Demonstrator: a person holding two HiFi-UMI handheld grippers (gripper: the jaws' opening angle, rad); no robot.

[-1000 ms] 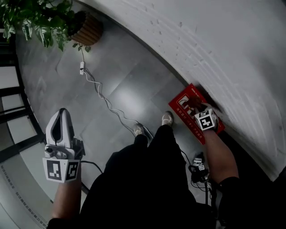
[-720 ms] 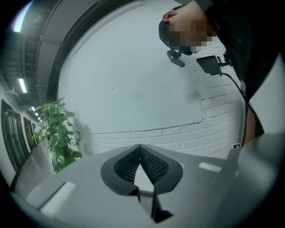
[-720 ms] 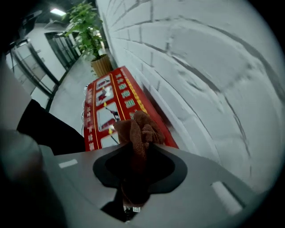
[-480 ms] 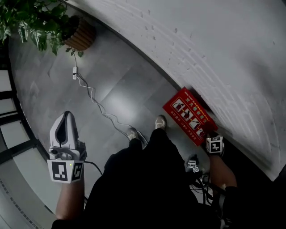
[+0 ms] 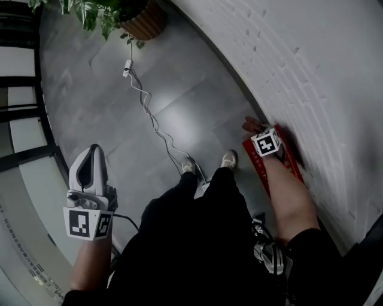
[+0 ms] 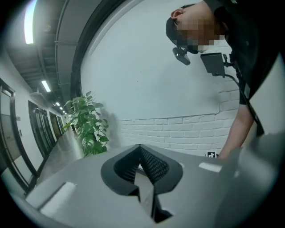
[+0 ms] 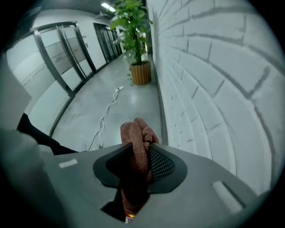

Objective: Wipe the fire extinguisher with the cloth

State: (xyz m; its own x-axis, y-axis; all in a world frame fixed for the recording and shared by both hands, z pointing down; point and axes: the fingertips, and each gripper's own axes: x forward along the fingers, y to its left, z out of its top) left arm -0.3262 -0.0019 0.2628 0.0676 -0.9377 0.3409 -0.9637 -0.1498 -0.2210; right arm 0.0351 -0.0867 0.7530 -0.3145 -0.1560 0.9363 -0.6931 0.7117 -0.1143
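There are two grippers, one cloth and one red fire extinguisher box. On the floor [image 5: 197,101] there is also one potted plant [image 5: 143,17], one white cable [image 5: 149,113] and the person's two shoes [image 5: 228,159].

The left gripper [image 6: 141,164] has its fingers pressed together with nothing between them. The right gripper [image 7: 141,149] has its fingers part open and clamped on the cloth [image 7: 137,133], a reddish-brown bunch. The cloth sticks out past the fingertips and also hangs back between the fingers.

The fire extinguisher box [image 5: 291,164] lies at the edge of the floor, right against the foot of the white brick wall [image 5: 323,72]. In the head view the right gripper points steeply down over the end of the box nearer the plant, and the cloth shows just past that end. Whether the cloth touches the box cannot be told. The left gripper is well apart from the box, on the other side of the person's legs, over bare floor.
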